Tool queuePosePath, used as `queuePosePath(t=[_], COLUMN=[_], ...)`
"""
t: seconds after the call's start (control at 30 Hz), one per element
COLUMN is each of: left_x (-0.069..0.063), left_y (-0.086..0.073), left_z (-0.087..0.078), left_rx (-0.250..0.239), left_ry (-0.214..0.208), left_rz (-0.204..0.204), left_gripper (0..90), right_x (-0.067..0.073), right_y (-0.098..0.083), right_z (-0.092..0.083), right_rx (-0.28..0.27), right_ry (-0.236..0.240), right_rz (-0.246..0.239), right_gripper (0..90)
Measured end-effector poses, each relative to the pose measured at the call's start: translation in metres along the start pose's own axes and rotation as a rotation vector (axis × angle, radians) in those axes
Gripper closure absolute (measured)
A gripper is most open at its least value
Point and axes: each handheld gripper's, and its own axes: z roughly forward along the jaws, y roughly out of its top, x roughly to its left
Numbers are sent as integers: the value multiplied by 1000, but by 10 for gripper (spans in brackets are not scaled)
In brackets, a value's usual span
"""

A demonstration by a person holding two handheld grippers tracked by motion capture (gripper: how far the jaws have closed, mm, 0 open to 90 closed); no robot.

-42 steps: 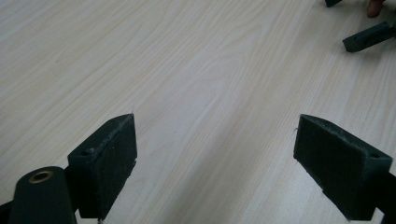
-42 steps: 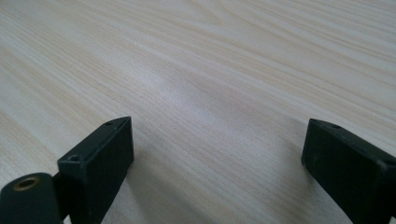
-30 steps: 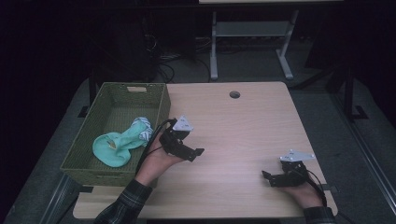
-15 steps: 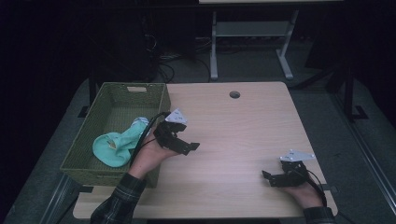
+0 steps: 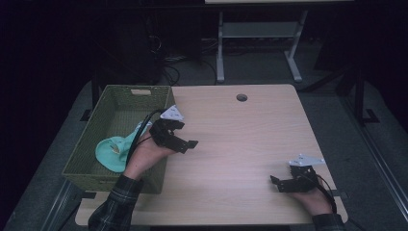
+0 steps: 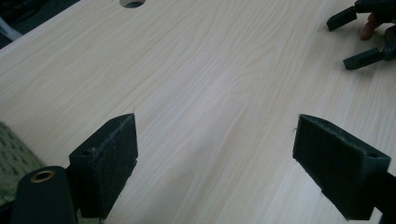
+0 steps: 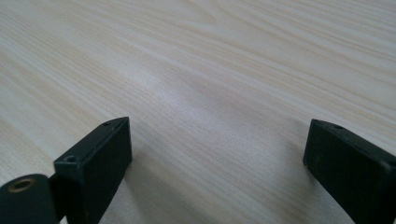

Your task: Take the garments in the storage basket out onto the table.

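While my left tool point(image 5: 191, 143) hangs over the table point(image 5: 240, 144) just beside the basket's right wall, its jaws stand wide apart with nothing between them; the left gripper view shows bare wood grain in the gap. My left hand point(image 5: 144, 156) sits over the basket rim. The teal cloth point(image 5: 113, 151) lies behind and to the left of this tool, down in the green basket point(image 5: 120, 103), near its front right part. The tool's jaws point right, away from the cloth, so the relation that matters: cloth is back-left and lower, and I judge I'd need to swing the tool round and dip over the wall to reach it. Its long axis seems to run from the front left up toward the rim at right, though that is hard to read. My left tool is far nearer; my right tool point(image 5: 281, 184) rests at the table's near right corner, well apart, jaws also spread wide and holding nothing, pointing left.

Hidden: my forearm and the trailing cable cover the cloth's right end, so I can't tell where it ends or if it touches the wall. The basket floor is dark. Whether it is a sock or a rag I can't tell.
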Motion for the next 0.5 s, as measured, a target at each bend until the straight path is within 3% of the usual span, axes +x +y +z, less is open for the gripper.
queuePosePath(t=[0.5], left_x=[10], left_y=[-6], left_z=[-10], left_rx=[8], left_ry=[6], left_rz=[-7], left_gripper=[138], right_x=[0], right_y=[0], right_z=[0], right_rx=[-1], right_ry=[3], right_rz=[-1], right_gripper=[81])
